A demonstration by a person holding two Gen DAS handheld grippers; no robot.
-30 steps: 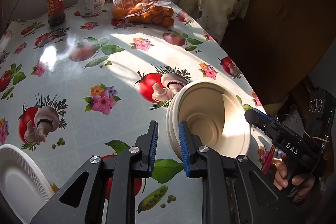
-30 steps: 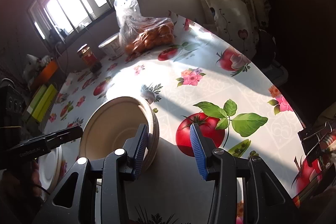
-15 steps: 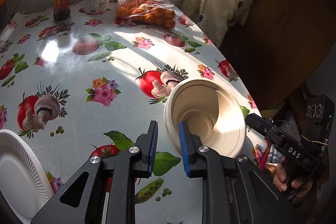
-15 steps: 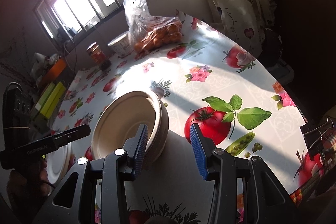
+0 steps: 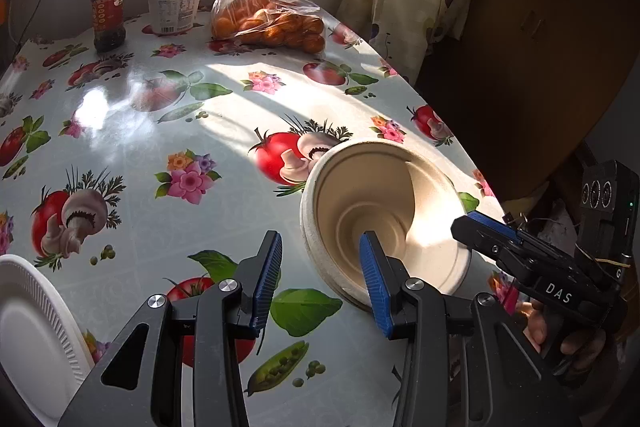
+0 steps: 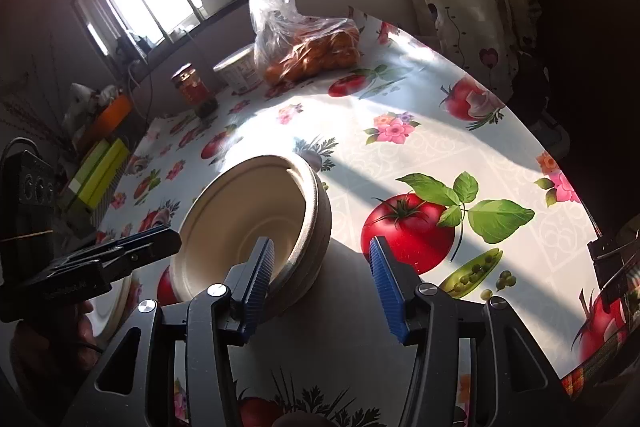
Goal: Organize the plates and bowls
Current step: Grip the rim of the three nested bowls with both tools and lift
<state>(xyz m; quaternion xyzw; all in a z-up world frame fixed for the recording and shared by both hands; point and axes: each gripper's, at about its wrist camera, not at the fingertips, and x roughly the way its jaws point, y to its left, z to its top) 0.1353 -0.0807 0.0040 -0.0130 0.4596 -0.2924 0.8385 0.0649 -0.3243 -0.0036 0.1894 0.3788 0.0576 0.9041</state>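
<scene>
A stack of beige paper bowls sits on the flowered tablecloth near the table's right edge; it also shows in the right wrist view. My left gripper is open, its right finger inside the bowl and its left finger outside the rim, not clamping it. My right gripper is open, its left finger over the bowl's near rim and its right finger outside. A white foam plate lies at the left, near the table's front edge.
At the far side stand a bag of oranges, a white tub and a dark jar. The table ends just right of the bowls. Yellow-green boxes sit off the left side.
My left gripper has opened and let go of the bowl rim. The bowl stack has come down from a tilt and now rests flatter on the table. My right gripper stays open.
</scene>
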